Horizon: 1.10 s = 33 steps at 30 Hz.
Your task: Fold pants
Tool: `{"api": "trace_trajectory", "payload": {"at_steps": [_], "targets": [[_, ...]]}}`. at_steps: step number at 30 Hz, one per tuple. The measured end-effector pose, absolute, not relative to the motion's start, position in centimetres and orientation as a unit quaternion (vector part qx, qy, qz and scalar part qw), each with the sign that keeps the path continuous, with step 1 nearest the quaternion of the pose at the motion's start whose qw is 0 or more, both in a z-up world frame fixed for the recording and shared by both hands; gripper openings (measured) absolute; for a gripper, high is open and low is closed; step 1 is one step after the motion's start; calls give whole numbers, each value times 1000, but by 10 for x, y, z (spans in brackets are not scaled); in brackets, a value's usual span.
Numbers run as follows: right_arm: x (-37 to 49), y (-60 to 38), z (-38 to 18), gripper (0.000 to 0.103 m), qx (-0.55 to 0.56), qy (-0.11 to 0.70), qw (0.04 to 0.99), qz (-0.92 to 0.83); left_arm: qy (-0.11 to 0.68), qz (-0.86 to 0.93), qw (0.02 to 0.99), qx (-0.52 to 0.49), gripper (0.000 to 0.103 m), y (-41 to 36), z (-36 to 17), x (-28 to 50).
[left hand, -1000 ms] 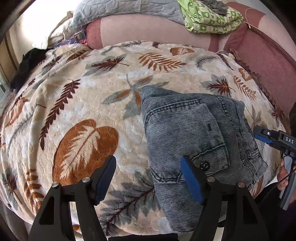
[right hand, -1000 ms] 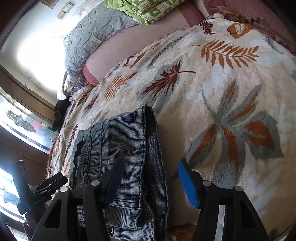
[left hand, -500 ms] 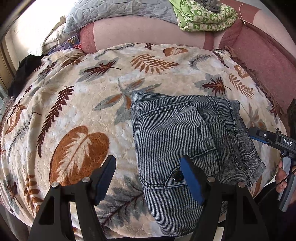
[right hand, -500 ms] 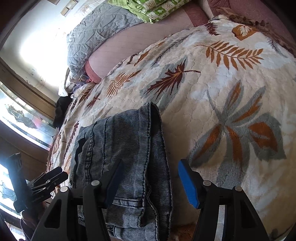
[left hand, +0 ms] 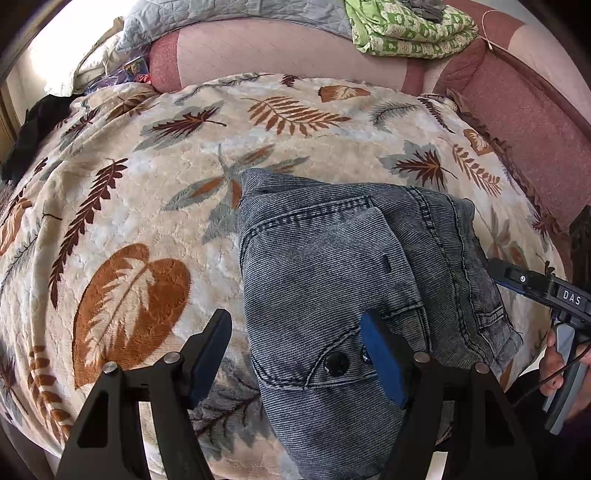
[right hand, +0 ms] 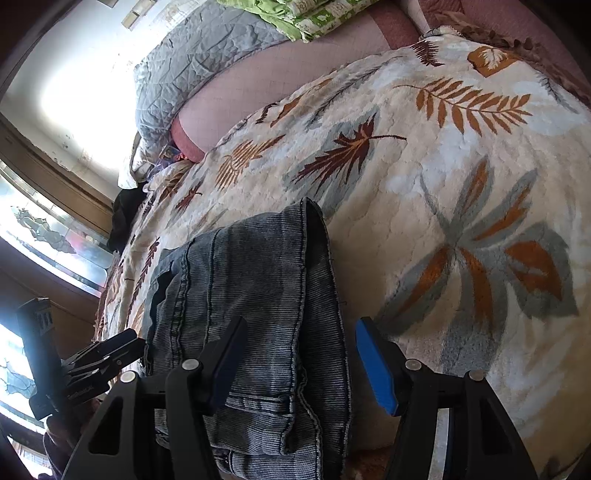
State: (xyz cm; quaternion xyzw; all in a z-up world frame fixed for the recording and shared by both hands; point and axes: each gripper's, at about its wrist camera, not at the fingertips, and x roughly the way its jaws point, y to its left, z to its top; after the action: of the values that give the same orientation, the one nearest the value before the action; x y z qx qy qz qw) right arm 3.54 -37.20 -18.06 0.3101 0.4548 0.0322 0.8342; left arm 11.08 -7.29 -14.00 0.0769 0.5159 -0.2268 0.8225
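Observation:
The grey-blue denim pants lie folded into a compact stack on the leaf-patterned blanket, with a black button at the near edge. My left gripper is open and empty, hovering above the pants' near left corner. My right gripper is open and empty, just above the pants' near end. The right gripper also shows at the right edge of the left wrist view. The left gripper shows at the lower left of the right wrist view.
The blanket covers a bed with a pink mattress. A grey quilt and a folded green cloth lie at the back. A dark garment sits at the far left. A window is left of the bed.
Both grippers have pulled back slightly and stay open. In the left wrist view the pants have shifted left and nearer in the frame.

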Motion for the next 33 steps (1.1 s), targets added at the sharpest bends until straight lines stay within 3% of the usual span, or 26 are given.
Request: {"api": "trace_trajectory", "payload": {"at_steps": [23, 27, 30, 33], "targets": [[66, -361, -201, 65, 325, 481, 809, 93, 541, -275, 794, 11, 77, -76, -161, 141], [64, -354, -197, 47, 311, 478, 814, 108, 532, -282, 798, 19, 71, -77, -159, 138], [61, -349, -192, 32, 290, 476, 824, 104, 525, -281, 803, 27, 57, -78, -155, 135], [57, -350, -189, 24, 288, 468, 829, 100, 519, -279, 807, 29, 42, -78, -150, 133]]}}
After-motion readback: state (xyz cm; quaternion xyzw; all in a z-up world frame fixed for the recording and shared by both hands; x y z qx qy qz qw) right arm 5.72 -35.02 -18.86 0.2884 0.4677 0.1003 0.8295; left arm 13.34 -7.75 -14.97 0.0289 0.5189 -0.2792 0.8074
